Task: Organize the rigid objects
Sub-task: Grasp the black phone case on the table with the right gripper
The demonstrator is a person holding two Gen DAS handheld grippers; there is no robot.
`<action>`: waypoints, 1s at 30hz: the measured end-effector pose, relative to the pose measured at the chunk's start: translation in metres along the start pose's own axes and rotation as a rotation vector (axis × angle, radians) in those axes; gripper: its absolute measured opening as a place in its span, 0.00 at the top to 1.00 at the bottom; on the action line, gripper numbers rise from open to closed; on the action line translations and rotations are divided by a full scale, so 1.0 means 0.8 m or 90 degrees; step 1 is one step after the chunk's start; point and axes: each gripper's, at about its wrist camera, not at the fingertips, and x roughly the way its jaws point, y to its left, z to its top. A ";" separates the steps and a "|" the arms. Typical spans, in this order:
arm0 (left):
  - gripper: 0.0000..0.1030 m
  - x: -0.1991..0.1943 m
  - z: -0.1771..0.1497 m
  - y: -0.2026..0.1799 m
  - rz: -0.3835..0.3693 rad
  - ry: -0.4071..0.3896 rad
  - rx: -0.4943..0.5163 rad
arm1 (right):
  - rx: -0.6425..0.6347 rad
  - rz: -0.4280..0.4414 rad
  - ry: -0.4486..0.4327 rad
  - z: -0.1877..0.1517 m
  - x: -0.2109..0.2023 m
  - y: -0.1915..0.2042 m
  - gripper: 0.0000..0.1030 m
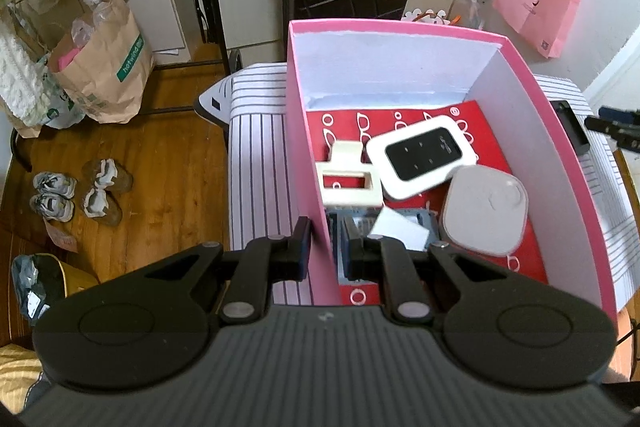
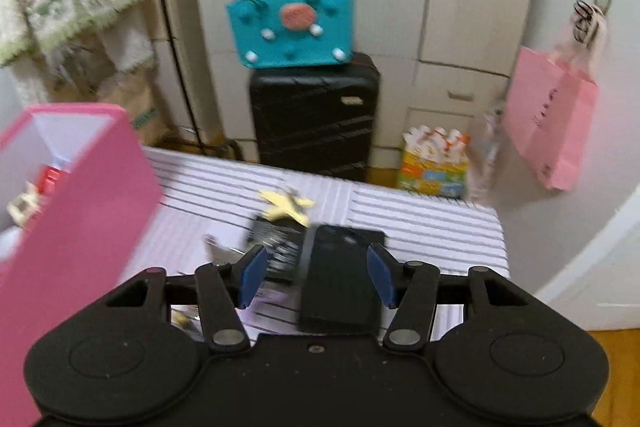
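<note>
A pink box [image 1: 304, 155] stands on the striped table. My left gripper [image 1: 327, 247] is shut on the box's left wall, one finger inside and one outside. Inside lie a cream hair clip [image 1: 347, 183], a white pocket router [image 1: 422, 157], a grey rounded case [image 1: 484, 213] and a white card [image 1: 400, 233] on a red sheet. My right gripper [image 2: 316, 275] is open above a flat black device [image 2: 340, 283] on the table. A yellow star charm [image 2: 286, 207], a dark comb-like piece [image 2: 276, 239] and the pink box [image 2: 80, 211] show in the right wrist view.
The striped cloth table [image 1: 260, 163] ends at a wooden floor on the left, with shoes [image 1: 76, 195] and paper bags [image 1: 108, 67]. A black suitcase [image 2: 316, 119] with a teal bag [image 2: 292, 27] stands behind the table. A pink bag [image 2: 548, 123] hangs on the right wall.
</note>
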 end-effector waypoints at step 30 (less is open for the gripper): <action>0.88 0.004 0.010 -0.002 0.016 -0.025 0.019 | 0.089 0.027 0.084 -0.009 0.061 -0.036 0.36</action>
